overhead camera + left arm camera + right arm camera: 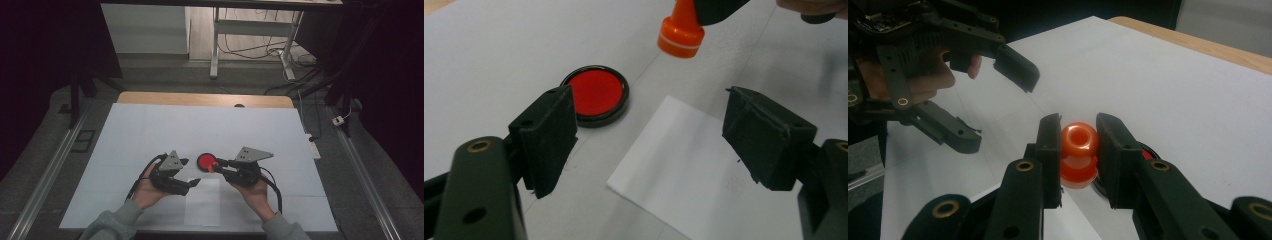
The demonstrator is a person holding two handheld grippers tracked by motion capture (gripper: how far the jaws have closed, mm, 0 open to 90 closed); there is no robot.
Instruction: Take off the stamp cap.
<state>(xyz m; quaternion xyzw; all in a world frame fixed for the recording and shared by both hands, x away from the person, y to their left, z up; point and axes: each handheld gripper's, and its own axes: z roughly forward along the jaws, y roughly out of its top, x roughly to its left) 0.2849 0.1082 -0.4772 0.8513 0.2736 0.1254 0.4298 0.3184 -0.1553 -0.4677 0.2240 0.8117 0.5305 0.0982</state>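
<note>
Nearest the high view's camera, two grey sleeves (pixel 112 225) enter from the near edge of the table (pixel 205 99), each hand bearing a black gripper over a pale sheet (pixel 150 125) that covers most of the tabletop; the left gripper (pixel 189 172), at near left, has its jaws spread wide with nothing between them, and in the left gripper view the two black pads (pixel 546 137) stand well apart above the surface; the right gripper (pixel 216 165), at near right, has its jaws closed on an orange stamp (pixel 1079 155), gripping the rounded knob from both sides, as the right gripper view shows; in the left gripper view the stamp's flared base with its white band hangs clear of the surface, held up by the right gripper; a round red ink pad (pixel 206 161) in a black rim lies on the pale sheet between the two grippers, slightly to the far side, just left of the stamp; a white sheet of paper (pixel 202 200) lies nearer than the ink pad, between the two forearms, one corner pointing toward the pad without touching it; the left gripper hovers over the paper's far left corner; a cable (pixel 274 187) trails from the right gripper toward the near right; beyond the table's far wooden edge stand desk legs (pixel 215 45) and loose cables on the floor.
</note>
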